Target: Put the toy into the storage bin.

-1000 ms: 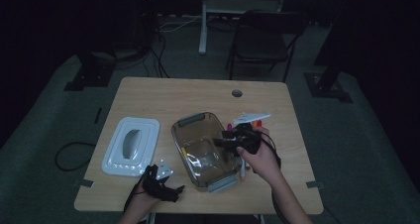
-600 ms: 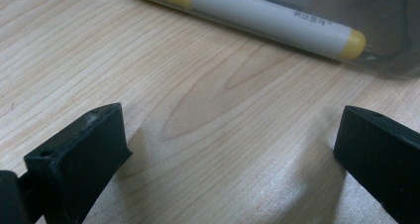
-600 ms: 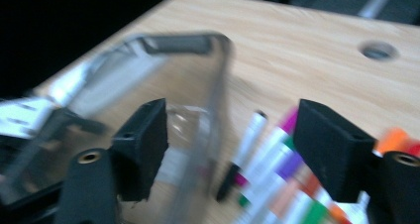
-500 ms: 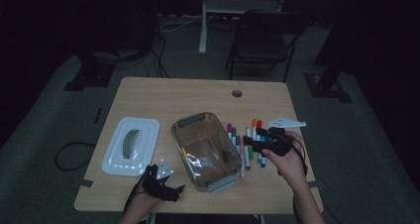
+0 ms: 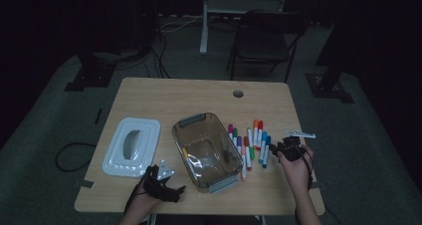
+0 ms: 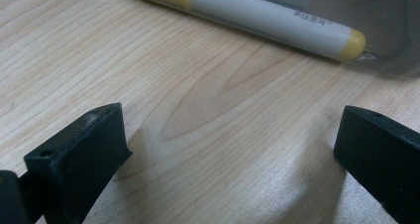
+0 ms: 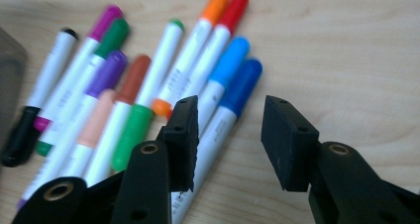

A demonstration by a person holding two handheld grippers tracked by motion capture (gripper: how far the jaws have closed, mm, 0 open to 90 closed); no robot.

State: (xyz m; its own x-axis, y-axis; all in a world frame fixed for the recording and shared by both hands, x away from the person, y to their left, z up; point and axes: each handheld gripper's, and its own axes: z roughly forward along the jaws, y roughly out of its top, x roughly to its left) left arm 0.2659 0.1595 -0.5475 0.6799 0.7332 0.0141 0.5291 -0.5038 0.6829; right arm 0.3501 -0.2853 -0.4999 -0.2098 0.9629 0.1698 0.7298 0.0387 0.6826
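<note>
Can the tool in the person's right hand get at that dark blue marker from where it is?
Probably yes: the right tool hangs open just over the dark blue marker, which lies at the outer edge of the row with bare table beside it.

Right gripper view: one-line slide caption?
Right gripper, jaws open and empty, poised above the dark blue marker at the edge of a marker row on the table.

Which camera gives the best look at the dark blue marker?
The right gripper view: the dark blue marker lies large and sharp beside the right gripper, whose open jaws are closing with nothing between them. The high view shows it small and dim at the row's right end.
</note>
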